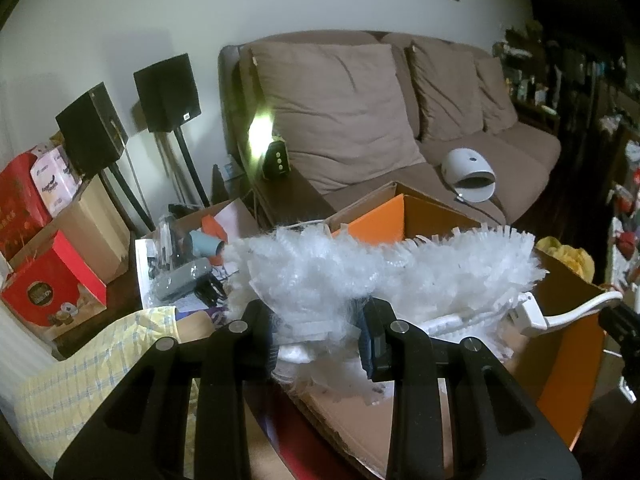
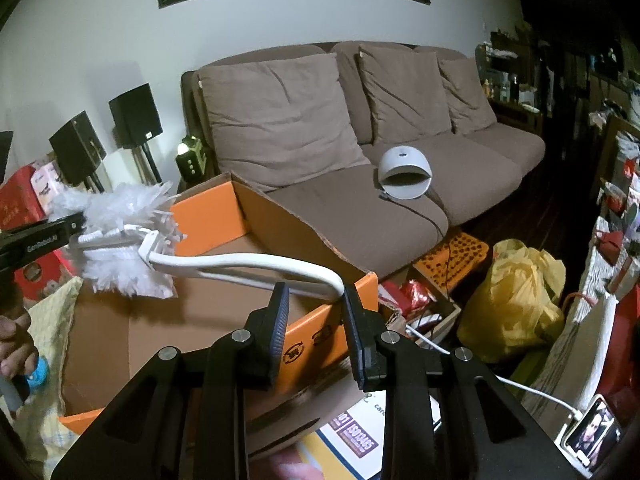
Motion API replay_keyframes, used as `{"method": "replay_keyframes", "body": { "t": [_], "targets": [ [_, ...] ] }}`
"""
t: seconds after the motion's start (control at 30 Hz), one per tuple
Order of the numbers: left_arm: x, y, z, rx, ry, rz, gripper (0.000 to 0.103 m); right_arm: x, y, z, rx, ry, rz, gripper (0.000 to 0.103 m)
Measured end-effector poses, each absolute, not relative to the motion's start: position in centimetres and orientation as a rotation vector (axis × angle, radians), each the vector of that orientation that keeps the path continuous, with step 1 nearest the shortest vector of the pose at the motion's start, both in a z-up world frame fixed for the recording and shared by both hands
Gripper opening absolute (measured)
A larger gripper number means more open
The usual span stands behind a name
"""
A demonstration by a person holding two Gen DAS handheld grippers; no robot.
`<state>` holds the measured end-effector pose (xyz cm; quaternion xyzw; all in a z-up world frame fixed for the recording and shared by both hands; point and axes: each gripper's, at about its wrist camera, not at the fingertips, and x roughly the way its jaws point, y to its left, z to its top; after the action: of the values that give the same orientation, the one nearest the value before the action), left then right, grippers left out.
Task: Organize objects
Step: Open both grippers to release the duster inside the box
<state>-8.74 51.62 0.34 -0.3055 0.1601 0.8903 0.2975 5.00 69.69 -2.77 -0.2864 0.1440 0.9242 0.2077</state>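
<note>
The left gripper [image 1: 320, 340] is squeezed on the fluffy white head of the duster [image 1: 360, 272]. The right gripper [image 2: 314, 308] is squeezed on the bent end of the duster's white handle [image 2: 256, 262]. So both claws hold the same thing, one at each end. The duster hangs over the open orange box [image 2: 208, 216], fluffy end on the left, handle on the right.

It looks like the duster should go down into the box. To do that well, both ends should go down together and stay level. The fluff is soft and can slip out, so the handle side should carry most of the weight. The handle is long, so it may need a small turn to fit inside the walls. Let go only when it rests on the bottom.

Now count, left to right. Two black speakers [image 1: 92, 128] on stands. One duster. One orange box. One brown sofa [image 2: 400, 184] with three back cushions. One white dome thing [image 2: 404, 174] on the sofa. One yellow bag [image 2: 516, 300]. One phone [image 2: 590, 438].
</note>
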Motion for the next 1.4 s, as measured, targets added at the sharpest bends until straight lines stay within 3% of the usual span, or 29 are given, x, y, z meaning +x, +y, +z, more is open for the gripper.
{"method": "replay_keyframes", "body": {
  "t": [0.7,1.4],
  "targets": [
    [-8.9,52.3,-0.4,-0.825,0.46,2.354,0.03,5.1,70.1,-2.7,-0.806,0.43,2.568,0.026],
    [-7.9,52.3,-0.7,-0.816,0.437,2.324,0.032,5.2,70.8,-2.5,-0.792,0.498,2.58,0.018]
  ]
}}
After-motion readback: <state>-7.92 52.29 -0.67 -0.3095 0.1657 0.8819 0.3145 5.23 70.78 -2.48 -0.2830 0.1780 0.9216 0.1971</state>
